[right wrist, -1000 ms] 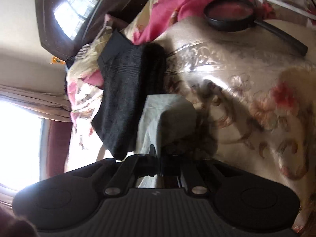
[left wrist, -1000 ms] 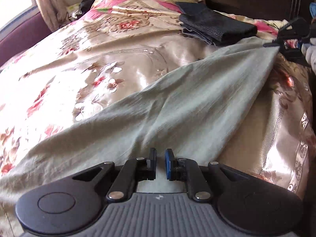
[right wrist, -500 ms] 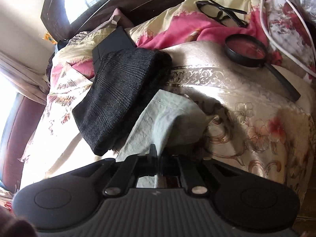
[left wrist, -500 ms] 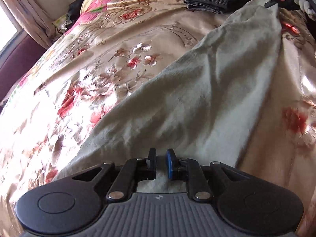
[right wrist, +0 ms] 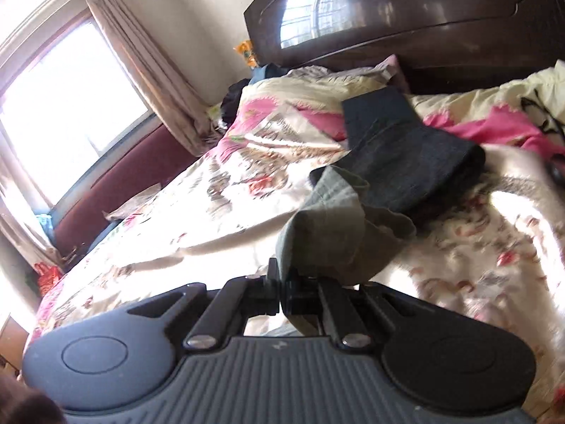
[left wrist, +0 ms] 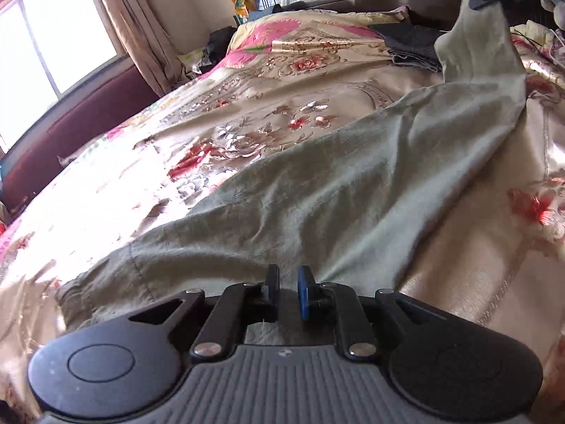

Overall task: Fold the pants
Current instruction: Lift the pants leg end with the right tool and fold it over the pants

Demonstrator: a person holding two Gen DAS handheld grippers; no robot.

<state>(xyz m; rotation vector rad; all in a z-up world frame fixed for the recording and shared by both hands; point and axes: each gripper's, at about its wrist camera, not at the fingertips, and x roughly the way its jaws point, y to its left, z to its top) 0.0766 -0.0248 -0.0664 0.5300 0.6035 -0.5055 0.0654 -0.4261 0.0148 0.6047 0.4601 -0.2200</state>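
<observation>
While the one pair of grey-green pants [left wrist: 353, 183] lies diagonally across the floral bedspread [left wrist: 247, 113], lower left to upper right of the left wrist view, the left gripper [left wrist: 287, 295] has them between narrowly parted jaws. Right gripper [right wrist: 280, 291] is clamped on the far end, lifted at upper right. One folded dark garment [right wrist: 413, 162] sits behind, under one headboard [right wrist: 423, 17].

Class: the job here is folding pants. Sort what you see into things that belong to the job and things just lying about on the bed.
Belongs to the job:
- grey-green pants
- left gripper, fabric between its fingers
- right gripper, shut on the lifted pants end

Just lying about:
- folded dark garments
- floral bedspread
- black eyeglasses
</observation>
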